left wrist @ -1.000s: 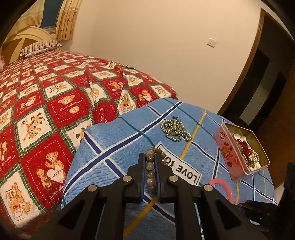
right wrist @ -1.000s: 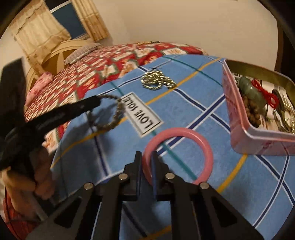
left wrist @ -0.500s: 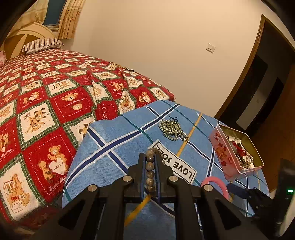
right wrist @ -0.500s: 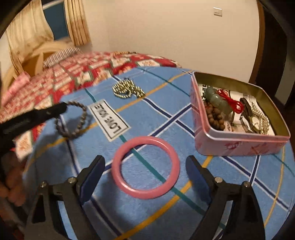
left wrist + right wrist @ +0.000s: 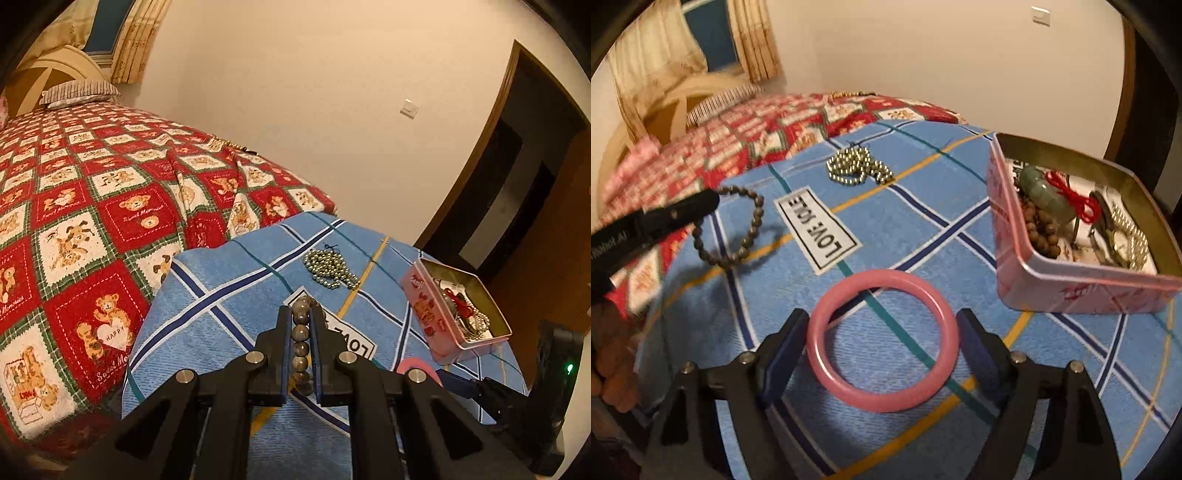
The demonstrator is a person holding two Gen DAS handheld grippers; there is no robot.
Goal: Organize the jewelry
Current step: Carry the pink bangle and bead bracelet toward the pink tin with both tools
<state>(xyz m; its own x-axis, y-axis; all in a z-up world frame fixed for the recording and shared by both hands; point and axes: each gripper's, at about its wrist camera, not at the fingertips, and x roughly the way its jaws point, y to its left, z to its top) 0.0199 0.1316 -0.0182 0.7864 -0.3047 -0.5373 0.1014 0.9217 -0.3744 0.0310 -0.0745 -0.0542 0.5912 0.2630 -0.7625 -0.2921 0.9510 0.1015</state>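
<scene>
The right hand-held gripper (image 5: 882, 347) is closing around the flat pink bangle (image 5: 882, 345), which may slip sideways on the surface (image 5: 923, 206), while the left hand-held gripper (image 5: 298, 347) pinches the hanging bead bracelet (image 5: 300, 334).

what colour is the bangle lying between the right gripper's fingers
Pink, plain and glossy. The bangle shows best in the right wrist view.

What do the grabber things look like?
Both are black plastic. The left gripper has two straight fingers with dark blue pads and round silver screws. The right gripper matches it: black arms, blue pads, silver screws. Its body shows a small green light.
</scene>
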